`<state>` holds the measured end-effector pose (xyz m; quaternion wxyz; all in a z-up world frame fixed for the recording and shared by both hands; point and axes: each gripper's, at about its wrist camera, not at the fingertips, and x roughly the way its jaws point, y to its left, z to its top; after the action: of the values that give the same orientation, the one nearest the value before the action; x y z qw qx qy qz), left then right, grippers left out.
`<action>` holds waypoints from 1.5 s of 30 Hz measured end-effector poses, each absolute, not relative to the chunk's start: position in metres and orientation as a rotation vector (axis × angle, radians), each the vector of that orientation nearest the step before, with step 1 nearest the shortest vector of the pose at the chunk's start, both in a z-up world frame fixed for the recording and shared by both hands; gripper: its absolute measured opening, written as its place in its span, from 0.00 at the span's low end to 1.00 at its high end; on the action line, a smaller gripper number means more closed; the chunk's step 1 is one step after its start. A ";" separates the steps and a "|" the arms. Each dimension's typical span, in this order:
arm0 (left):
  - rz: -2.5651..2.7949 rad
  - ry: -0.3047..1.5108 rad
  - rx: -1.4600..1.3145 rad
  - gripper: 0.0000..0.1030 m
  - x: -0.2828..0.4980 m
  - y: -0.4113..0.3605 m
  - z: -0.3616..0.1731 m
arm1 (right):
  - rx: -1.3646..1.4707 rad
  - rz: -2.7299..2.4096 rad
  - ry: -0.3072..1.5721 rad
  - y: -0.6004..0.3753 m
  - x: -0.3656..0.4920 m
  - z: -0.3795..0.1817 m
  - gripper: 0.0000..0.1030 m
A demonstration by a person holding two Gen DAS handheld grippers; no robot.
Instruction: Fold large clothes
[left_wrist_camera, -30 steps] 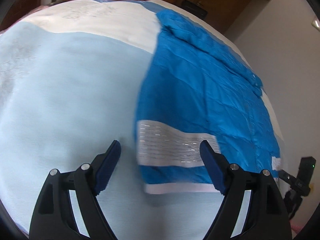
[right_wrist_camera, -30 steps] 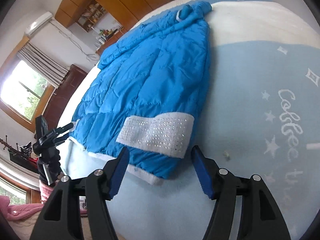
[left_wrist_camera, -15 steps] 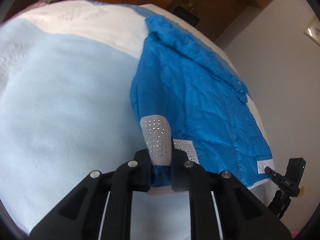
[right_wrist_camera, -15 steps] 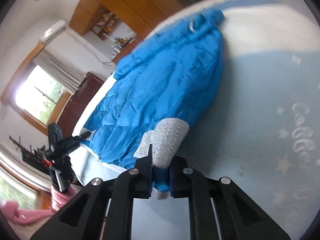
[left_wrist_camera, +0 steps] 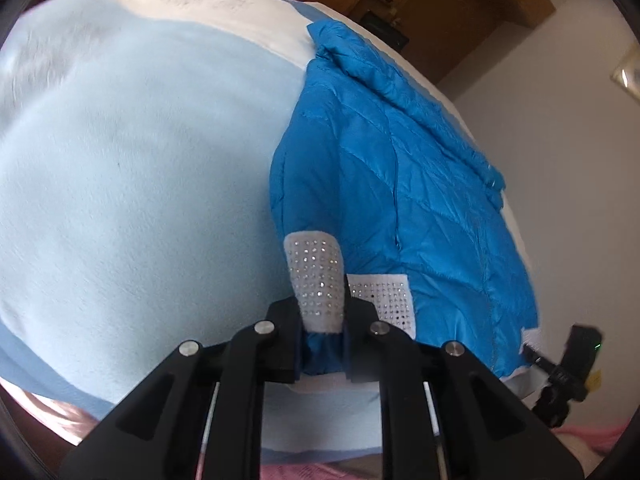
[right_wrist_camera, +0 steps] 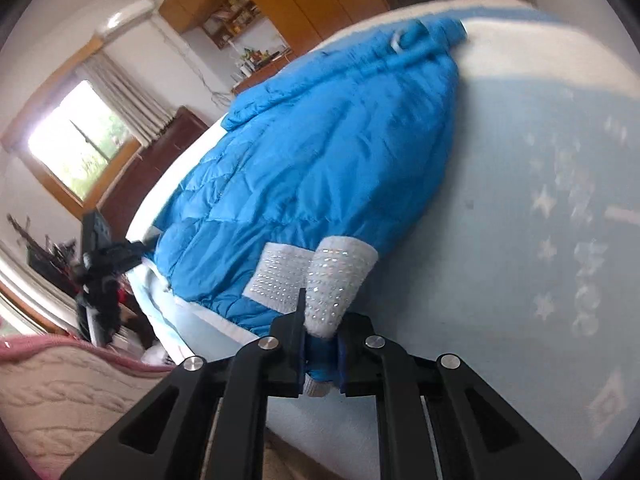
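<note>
A bright blue quilted jacket lies spread on a pale blue bed cover, collar at the far end. It also shows in the right wrist view. Near its hem is a white studded band, bunched up where it is pinched. My left gripper is shut on the jacket's hem corner at the band. My right gripper is shut on the opposite hem corner, with the band folded up over its fingers. Both corners are lifted a little off the bed.
A black camera tripod stands by the bed's edge, and shows in the right wrist view. A pink knitted blanket lies below. The bed cover has printed stars and letters. Wooden cabinets line the far wall.
Both grippers were open over the hem a second ago. They closed on the hem corners and have since lifted them slightly, bunching the white band.
</note>
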<state>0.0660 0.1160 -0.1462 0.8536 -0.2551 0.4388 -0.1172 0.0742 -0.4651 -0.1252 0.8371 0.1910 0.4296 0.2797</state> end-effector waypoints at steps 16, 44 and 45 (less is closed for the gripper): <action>-0.468 0.696 -0.599 0.11 0.120 0.105 -0.018 | 0.439 0.680 0.704 -0.487 0.125 0.003 0.09; -0.354 0.883 -0.662 0.12 0.456 0.067 -0.040 | 0.740 0.497 0.925 -0.530 0.461 -0.004 0.09; -0.345 0.904 -0.661 0.12 0.463 0.068 -0.046 | 0.742 0.491 0.940 -0.529 0.465 -0.009 0.09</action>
<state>0.4629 0.0675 -0.0462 0.8331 -0.3121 0.4266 -0.1627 0.4654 -0.5292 -0.0093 0.7978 0.3458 0.4377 0.2287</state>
